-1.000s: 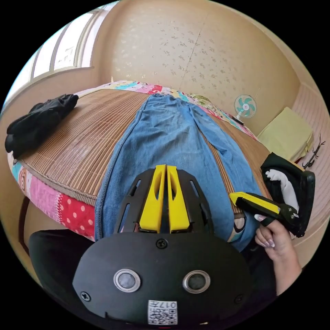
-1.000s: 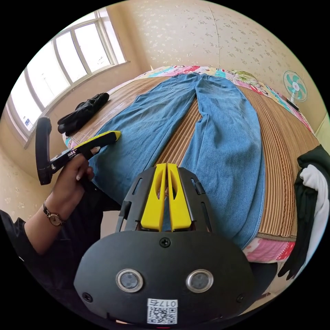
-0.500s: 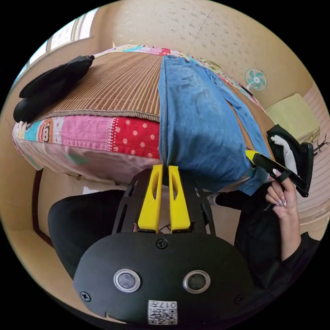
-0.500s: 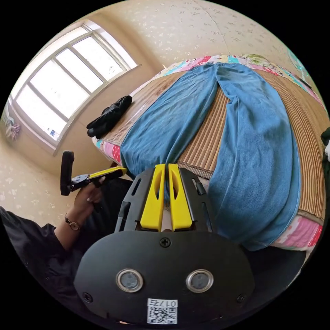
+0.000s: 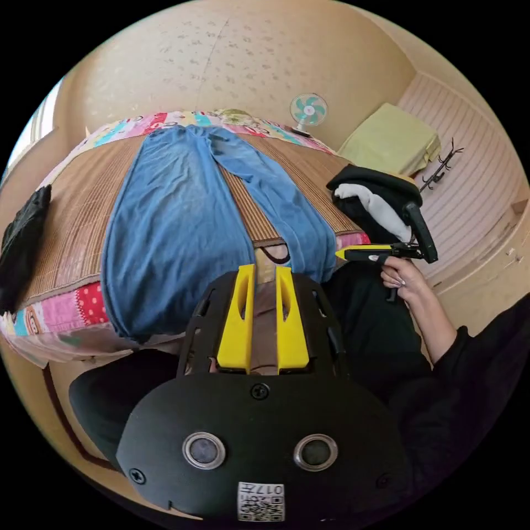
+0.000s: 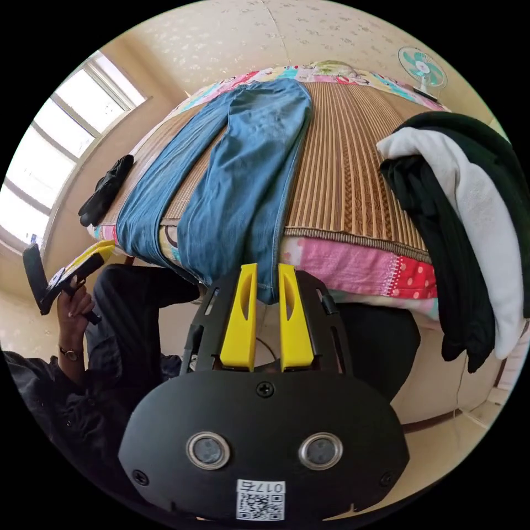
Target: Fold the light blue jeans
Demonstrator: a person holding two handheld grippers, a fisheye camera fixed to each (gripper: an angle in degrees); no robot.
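The light blue jeans point(image 5: 171, 221) lie flat on the bed's bamboo mat point(image 5: 72, 221), waist far, both leg ends hanging over the near edge. My left gripper point(image 5: 264, 270) stands open just below the mat's edge, between the two hanging legs, with nothing between its jaws. In the right gripper view the jeans point(image 6: 248, 165) run towards me, and my right gripper point(image 6: 266, 268) is open with the hem of one leg hanging at the gap between its tips. A hand holds the right gripper point(image 5: 353, 254) beside the hem. The left gripper point(image 6: 83, 259) is low at the left.
A black garment point(image 6: 105, 187) lies near the mat's window-side corner. A pile of black and white clothes point(image 6: 469, 221) sits on the other corner and droops over the edge. A small fan point(image 5: 308, 109) stands beyond the bed. The person's dark-clothed legs are below the bed's edge.
Both grippers came down from over the jeans to the bed's near edge. Their jaws, pressed together a second ago, now stand apart. The jeans lie as before.
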